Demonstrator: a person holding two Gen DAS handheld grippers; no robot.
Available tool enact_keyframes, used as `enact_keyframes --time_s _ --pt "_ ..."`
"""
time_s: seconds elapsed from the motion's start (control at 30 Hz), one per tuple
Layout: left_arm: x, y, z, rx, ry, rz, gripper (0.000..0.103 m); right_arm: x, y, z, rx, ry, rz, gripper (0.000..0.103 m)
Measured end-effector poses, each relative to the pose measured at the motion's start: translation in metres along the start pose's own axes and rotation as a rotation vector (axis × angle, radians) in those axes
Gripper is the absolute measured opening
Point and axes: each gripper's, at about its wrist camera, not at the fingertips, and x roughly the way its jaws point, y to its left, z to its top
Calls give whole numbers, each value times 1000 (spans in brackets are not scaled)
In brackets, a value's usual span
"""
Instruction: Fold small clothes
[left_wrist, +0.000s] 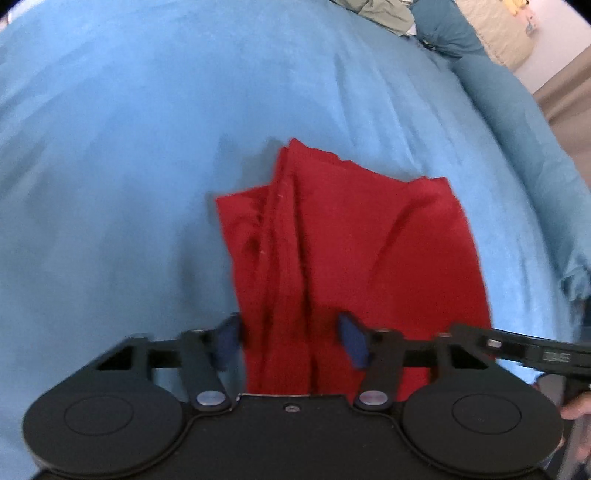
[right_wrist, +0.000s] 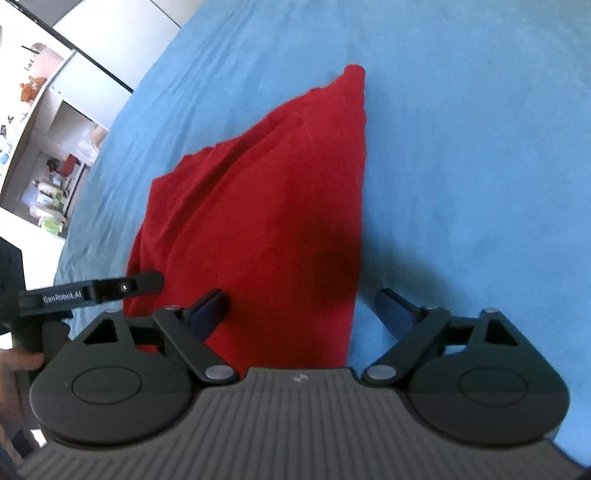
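You had the red garment (left_wrist: 343, 236) lying partly folded on the blue bedcover (left_wrist: 129, 147), layers bunched along one long edge. Your left gripper (left_wrist: 291, 338) hovered over its near end, jaws apart, with cloth showing between the pads but neither pad pressing on it. Your right gripper (right_wrist: 306, 306) stood wider, one finger over the red cloth and the other over bare cover, nothing held.

Judged step: between folds, both tongs released. The next move probably called for pinching the near corners and carrying them across; the bunched ridge would need flattening first or the fold would go lumpy.

The left wrist view showed a heap of other clothes (left_wrist: 384, 14) at the far edge of the bed. The right wrist view alone showed the garment's pointed far tip and shelving (right_wrist: 48, 147) beyond the bed.
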Motion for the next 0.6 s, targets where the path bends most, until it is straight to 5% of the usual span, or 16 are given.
enact_keyframes --time_s 0.2,0.4,0.6 --pt "-7 -27 4 56 -2 53 28 -2 22 5 -68 -19 -6 42" --pt "-42 -70 -7 104 -65 12 26 -40 36 3 -96 -83 27 40" --pt "-63 -131 -53 131 -71 -25 26 -115 21 -25 -84 -98 7 40"
